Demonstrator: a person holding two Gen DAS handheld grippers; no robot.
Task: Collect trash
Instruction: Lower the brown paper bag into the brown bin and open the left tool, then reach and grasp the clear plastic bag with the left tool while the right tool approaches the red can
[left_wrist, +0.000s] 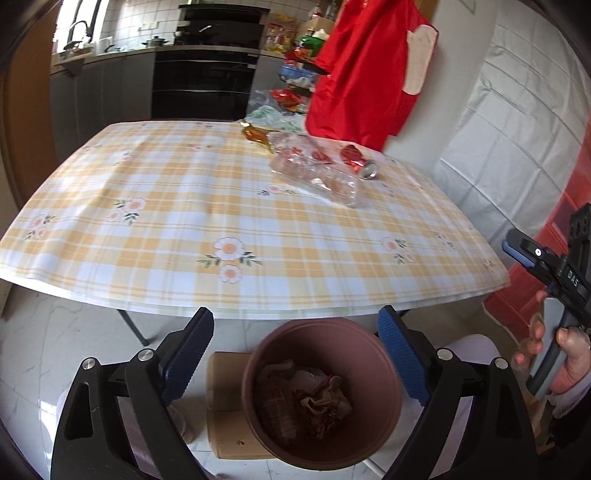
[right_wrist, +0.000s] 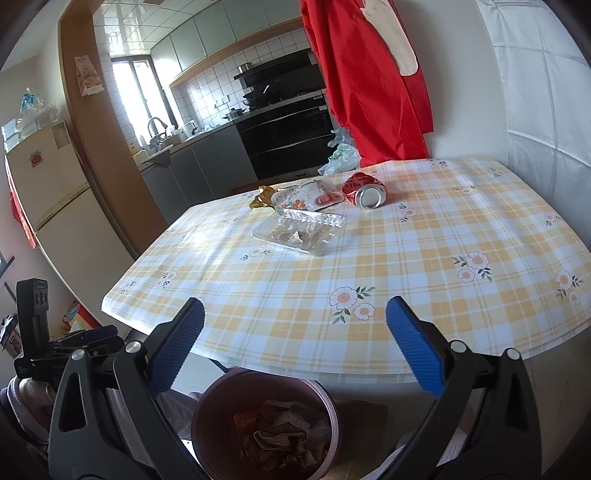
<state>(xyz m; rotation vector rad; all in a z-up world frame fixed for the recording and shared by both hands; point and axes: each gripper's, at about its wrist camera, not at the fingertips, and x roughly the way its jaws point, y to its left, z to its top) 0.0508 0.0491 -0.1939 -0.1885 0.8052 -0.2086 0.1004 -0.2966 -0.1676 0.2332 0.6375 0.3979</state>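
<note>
Brown plastic formed the waste bin (left_wrist: 321, 398), which stood on the floor by the near edge of the bench (left_wrist: 184, 221) and already held a layer of crumpled wrappers. Both tools hung above it with nothing in them: the left hand-held gripper (left_wrist: 295, 354) had its blue pads spread wide over the bin's mouth, and the right hand-held gripper (right_wrist: 295, 347) was likewise released, its fingers parted and pointing across the checked cloth.

By the look of it, the person stood between drops, with the next pick not yet begun. Four pieces of trash remained, gathered at the far side of the bench near the hanging red cloth (right_wrist: 369, 81): one crushed red can (right_wrist: 364, 192) lying on its side, one clear plastic tray (right_wrist: 299, 230), one printed clear wrapper (right_wrist: 303, 195) just behind the tray, and one gold foil wrapper (right_wrist: 263, 195) beside it. There was one bin and two grippers.

The next move would call for a long reach across the bench, and the tray, nearest and flattest, would probably need a pinch on its raised rim
</note>
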